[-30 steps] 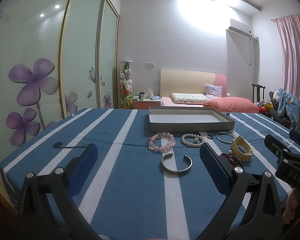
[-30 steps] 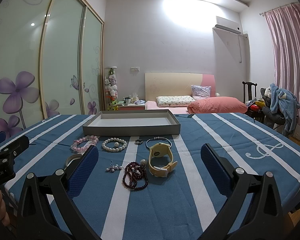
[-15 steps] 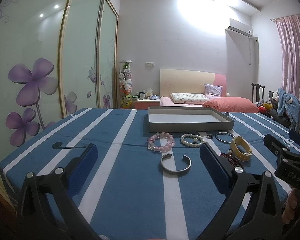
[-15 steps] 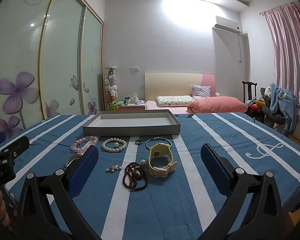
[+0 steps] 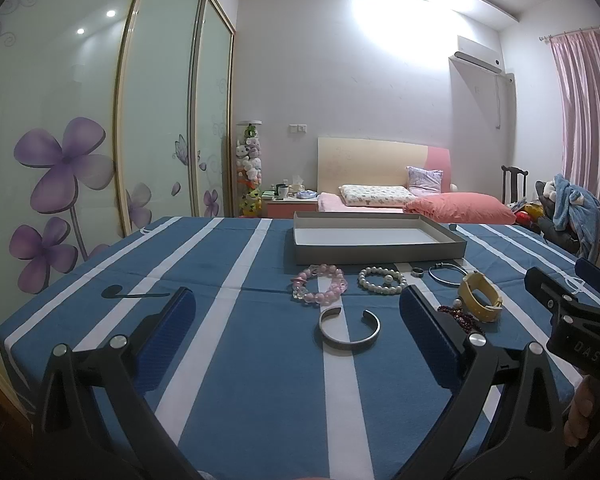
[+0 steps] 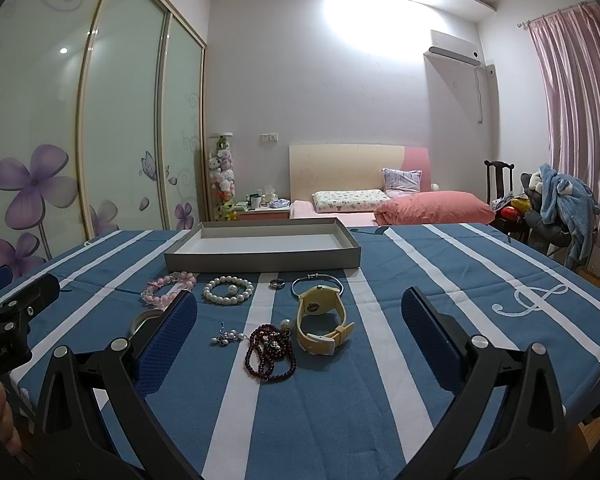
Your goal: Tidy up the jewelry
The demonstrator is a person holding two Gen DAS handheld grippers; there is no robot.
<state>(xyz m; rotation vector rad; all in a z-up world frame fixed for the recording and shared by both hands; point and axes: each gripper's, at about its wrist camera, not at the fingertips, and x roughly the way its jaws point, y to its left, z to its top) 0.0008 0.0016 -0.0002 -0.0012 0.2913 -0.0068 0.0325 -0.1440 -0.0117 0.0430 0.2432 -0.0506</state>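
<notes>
Nearest, the left gripper (image 5: 296, 320) and right gripper (image 6: 298, 320) both hung spread wide and empty above the bench (image 5: 228, 360), short of the tray. The silver cuff (image 5: 348, 330) lay nearest, well in front of the tray (image 5: 375, 240); the dark bead strand (image 6: 270, 350) and yellow watch (image 6: 321, 316) beside it; the pink bracelet (image 5: 319, 283) and pearl bracelet (image 5: 381, 280) just before the tray wall. Best judged: pinch the cuff across its band, lift clear, lower inside the tray.
</notes>
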